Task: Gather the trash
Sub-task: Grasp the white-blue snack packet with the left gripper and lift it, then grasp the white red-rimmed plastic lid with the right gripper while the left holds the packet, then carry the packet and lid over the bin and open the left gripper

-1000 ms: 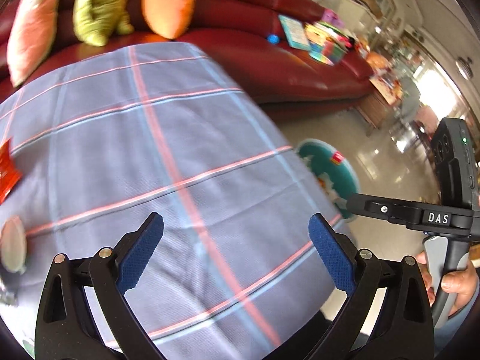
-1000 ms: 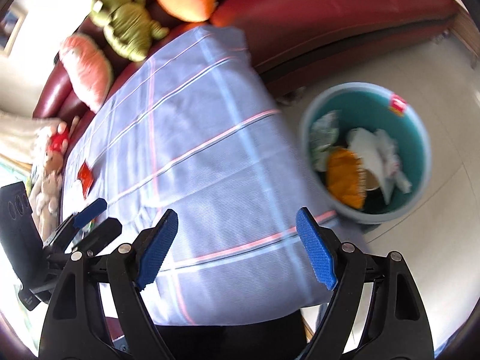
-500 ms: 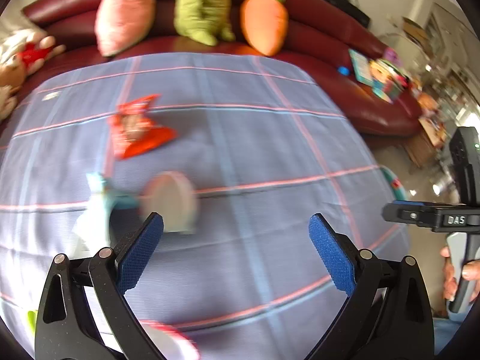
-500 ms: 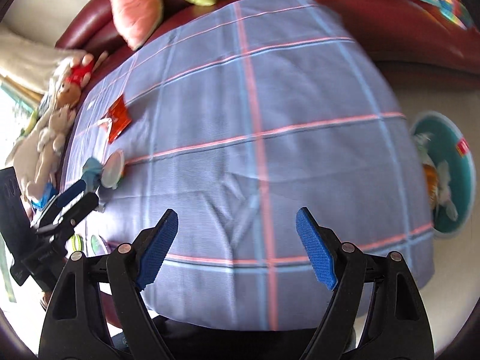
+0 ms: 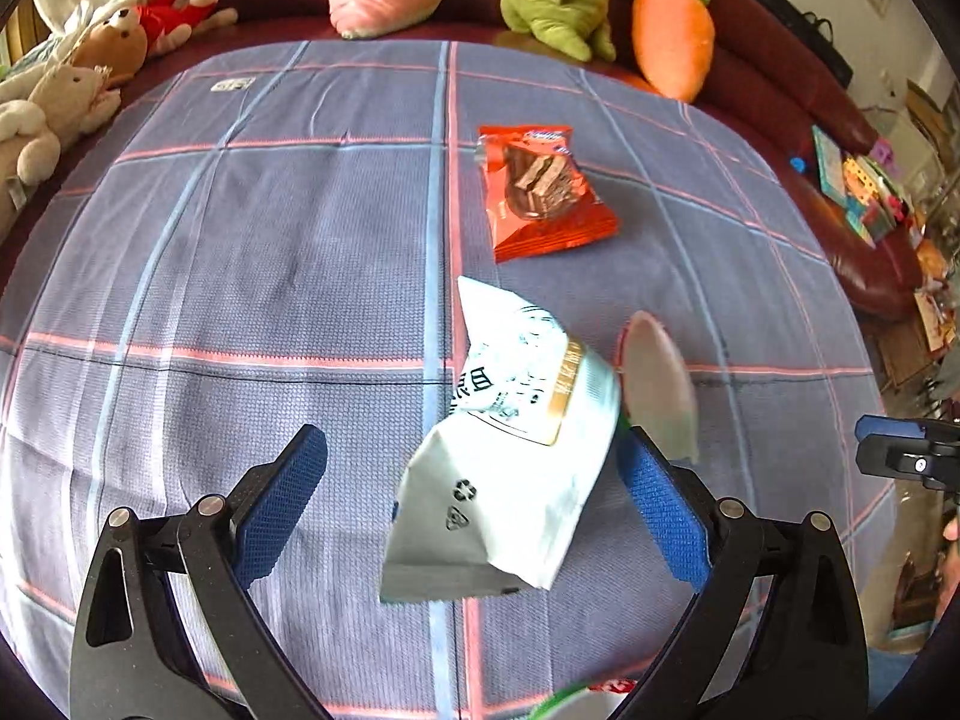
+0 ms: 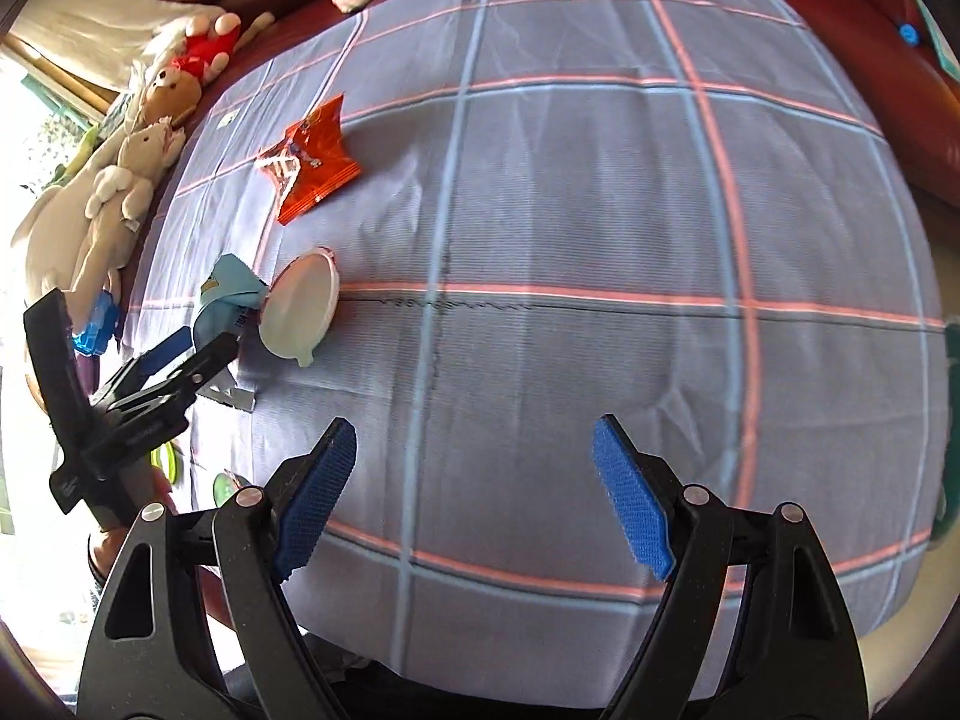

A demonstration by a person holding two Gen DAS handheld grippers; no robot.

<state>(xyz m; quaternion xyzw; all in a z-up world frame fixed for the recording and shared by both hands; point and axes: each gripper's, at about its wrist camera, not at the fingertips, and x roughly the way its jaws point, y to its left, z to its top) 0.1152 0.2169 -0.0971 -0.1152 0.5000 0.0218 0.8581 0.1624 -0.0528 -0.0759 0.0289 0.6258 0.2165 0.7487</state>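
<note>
A white snack bag point(image 5: 510, 450) lies crumpled on the checked tablecloth point(image 5: 270, 252) between the fingers of my left gripper point(image 5: 468, 450). That gripper is open; its right pad point(image 5: 657, 510) is close to the bag's edge and its left pad stands well off. A round whitish lid point(image 5: 657, 384) lies just right of the bag, and an orange snack wrapper point(image 5: 540, 192) further back. My right gripper point(image 6: 474, 492) is open over bare cloth. In the right wrist view the wrapper point(image 6: 312, 162), lid point(image 6: 300, 312), bag point(image 6: 228, 300) and left gripper point(image 6: 198, 348) sit far left.
Plush toys point(image 5: 66, 96) and carrot cushions point(image 5: 672, 42) line the red sofa point(image 5: 780, 90) behind the table. A teal bin's rim point(image 6: 951, 354) shows past the table's right edge. A green and white item point(image 5: 570, 696) peeks in at the near edge.
Both views have swung left from the bin side to the trash. The bag and lid, first at the left wrist view's left edge, now lie between and beside the left fingers. Both jaws kept their width.
</note>
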